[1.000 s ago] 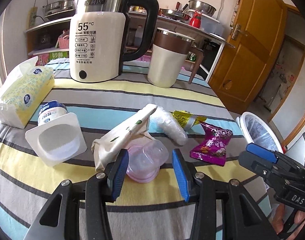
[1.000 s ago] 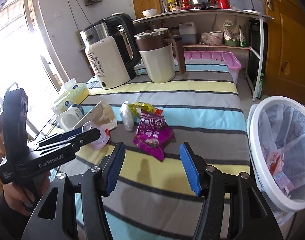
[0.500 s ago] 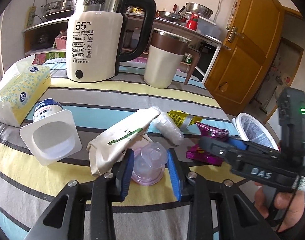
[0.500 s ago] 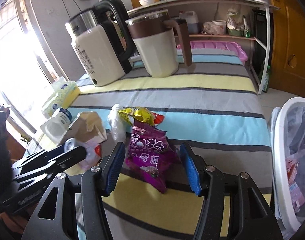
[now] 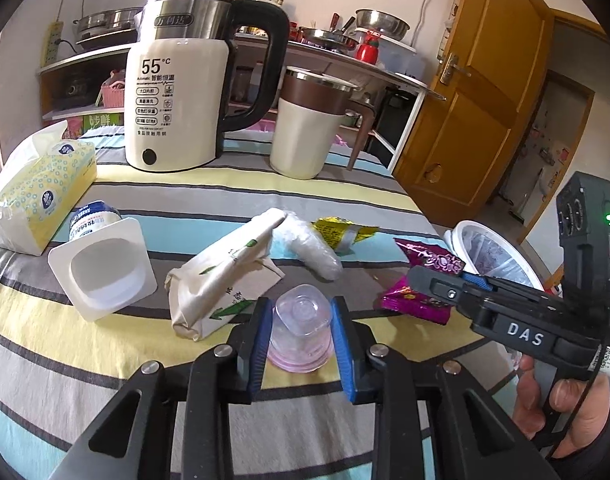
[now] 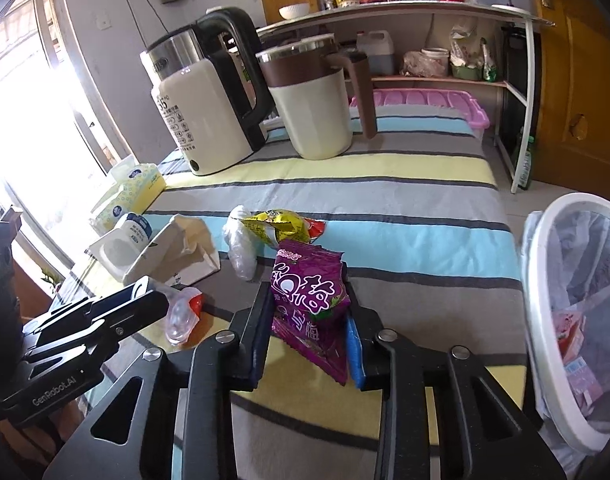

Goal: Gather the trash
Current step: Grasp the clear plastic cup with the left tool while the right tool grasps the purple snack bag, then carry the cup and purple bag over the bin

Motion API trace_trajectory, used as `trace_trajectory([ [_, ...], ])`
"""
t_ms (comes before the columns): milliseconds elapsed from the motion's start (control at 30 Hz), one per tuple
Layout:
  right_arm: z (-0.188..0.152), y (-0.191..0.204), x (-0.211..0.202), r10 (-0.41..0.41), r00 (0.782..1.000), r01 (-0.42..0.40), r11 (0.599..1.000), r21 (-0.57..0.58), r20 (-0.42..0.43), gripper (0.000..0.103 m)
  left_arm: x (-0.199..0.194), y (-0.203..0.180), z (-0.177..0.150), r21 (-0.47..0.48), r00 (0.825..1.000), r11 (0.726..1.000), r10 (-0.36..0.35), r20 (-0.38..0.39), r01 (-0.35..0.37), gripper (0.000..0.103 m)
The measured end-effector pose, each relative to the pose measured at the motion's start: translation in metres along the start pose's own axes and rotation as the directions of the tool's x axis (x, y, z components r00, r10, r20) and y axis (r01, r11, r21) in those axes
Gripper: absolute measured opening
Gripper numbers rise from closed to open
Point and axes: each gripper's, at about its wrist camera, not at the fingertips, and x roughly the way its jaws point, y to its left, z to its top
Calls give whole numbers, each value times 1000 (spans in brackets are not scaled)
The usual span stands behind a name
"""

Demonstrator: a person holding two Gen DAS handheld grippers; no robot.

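While both grippers close on litter, most of the trash lies on the striped table (image 5: 345, 184).
Done: some wrappers already sit in the white bin (image 6: 545, 280) at the table's right edge.
Left: yoghurt cup (image 5: 101, 264), paper bag (image 5: 225, 276), clear plastic wrap (image 5: 309, 244), yellow wrapper (image 5: 341, 232).
Left gripper (image 5: 301, 336): jaws have just been closing; narrow, pads pressing a clear plastic cup (image 5: 301, 320) on the near table.
Right gripper (image 6: 307, 336): jaws have just been closing; narrow, gripping a purple snack packet (image 6: 309, 292), near the bin.
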Motion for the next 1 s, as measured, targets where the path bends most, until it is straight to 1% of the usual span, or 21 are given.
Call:
trace_trajectory([
  [233, -10, -1, -28, -4, 999, 4, 1000, -6, 35, 32, -12, -17, -4, 28, 1000, 1000, -10, 5, 10, 30],
  [400, -17, 0, -52, -10, 997, 10, 1000, -10, 70, 32, -25, -34, -5, 63, 1000, 998, -9, 27, 7, 30],
  [633, -24, 1, -81, -17, 993, 19, 1000, -19, 116, 32, -42, -61, -9, 106, 998, 994, -26, 50, 21, 30],
  [833, -33, -6, -103, -44, 988, 46, 999, -12, 145, 32, -50, -83, -12, 140, 997, 990, -40, 60, 32, 30],
  [1000, -40, -17, -120, -74, 984, 74, 997, 9, 163, 32, -48, -99, -15, 163, 997, 985, -59, 52, 49, 30],
])
